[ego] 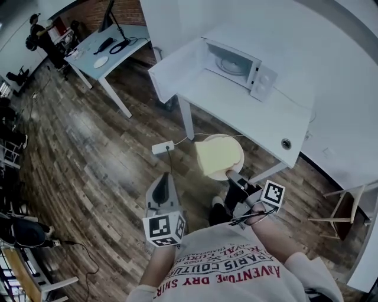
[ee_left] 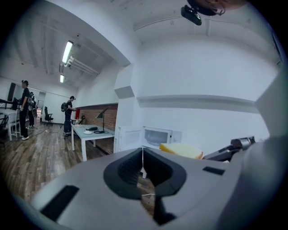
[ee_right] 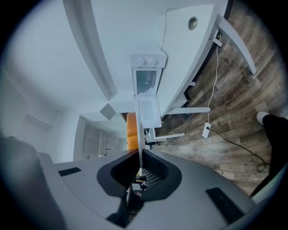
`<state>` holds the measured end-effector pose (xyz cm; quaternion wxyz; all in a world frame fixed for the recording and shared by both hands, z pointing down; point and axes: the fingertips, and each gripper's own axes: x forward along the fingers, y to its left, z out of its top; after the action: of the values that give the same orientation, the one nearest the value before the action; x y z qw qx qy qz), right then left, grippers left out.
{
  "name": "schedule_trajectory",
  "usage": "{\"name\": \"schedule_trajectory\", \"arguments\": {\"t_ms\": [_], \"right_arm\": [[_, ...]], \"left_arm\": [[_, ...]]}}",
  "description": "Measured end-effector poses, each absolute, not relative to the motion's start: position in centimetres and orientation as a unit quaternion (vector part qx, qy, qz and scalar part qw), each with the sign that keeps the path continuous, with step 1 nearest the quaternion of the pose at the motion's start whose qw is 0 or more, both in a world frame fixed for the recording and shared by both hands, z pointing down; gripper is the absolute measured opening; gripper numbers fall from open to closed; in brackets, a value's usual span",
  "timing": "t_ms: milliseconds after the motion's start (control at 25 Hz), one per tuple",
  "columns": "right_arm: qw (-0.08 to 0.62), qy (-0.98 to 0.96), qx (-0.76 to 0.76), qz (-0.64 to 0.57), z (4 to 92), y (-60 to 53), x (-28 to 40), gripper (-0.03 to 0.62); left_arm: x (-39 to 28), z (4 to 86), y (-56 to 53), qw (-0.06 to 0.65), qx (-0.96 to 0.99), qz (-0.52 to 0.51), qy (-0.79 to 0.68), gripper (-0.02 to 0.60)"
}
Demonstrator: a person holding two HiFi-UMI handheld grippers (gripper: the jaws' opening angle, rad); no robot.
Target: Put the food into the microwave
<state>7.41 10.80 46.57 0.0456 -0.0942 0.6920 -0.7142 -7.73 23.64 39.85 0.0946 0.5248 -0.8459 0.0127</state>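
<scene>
Right gripper (ego: 235, 179) clamped the rim of a round white plate (ego: 226, 138) carrying the pale yellow bread slice (ego: 217, 157), centre frame, well apart from the open white microwave (ego: 239, 63) above. Left gripper (ego: 163, 187) was closed, empty. Judged risk: the edge-only grip could let the plate tilt, shedding the slice

A white power strip (ego: 163, 147) lies on the dark wood-plank floor (ego: 88, 153), its pale cord leading toward the leg of the white tabletop (ego: 260, 118) (which has a round cable hole near one corner). Well apart, a second tabletop (ego: 133, 50) bears a black desk lamp (ego: 111, 16), a looped black cable (ego: 121, 43) and a white disc (ego: 101, 61). A person (ego: 41, 36) stands beyond it.
</scene>
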Motion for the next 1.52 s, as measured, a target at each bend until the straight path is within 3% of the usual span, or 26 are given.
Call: {"name": "schedule_trajectory", "arguments": {"t_ms": [320, 760, 1520], "right_arm": [[0.034, 0.706, -0.071, -0.704, 45.2, -0.6, 3.9, 0.024], [0.051, 0.682, -0.113, -0.721, 47.4, -11.7, 2.1, 0.025], [0.187, 0.630, -0.229, -0.718, 48.2, -27.1, -10.1, 0.025]], "left_arm": [[-10.6, 38.2, 11.5, 0.074, 0.523, 0.001, -0.849, 0.008], [-13.4, 39.9, -1.4, 0.098, 0.560, 0.023, -0.822, 0.008], [-25.3, 38.0, -26.4, 0.069, 0.736, 0.053, -0.671, 0.008]]}}
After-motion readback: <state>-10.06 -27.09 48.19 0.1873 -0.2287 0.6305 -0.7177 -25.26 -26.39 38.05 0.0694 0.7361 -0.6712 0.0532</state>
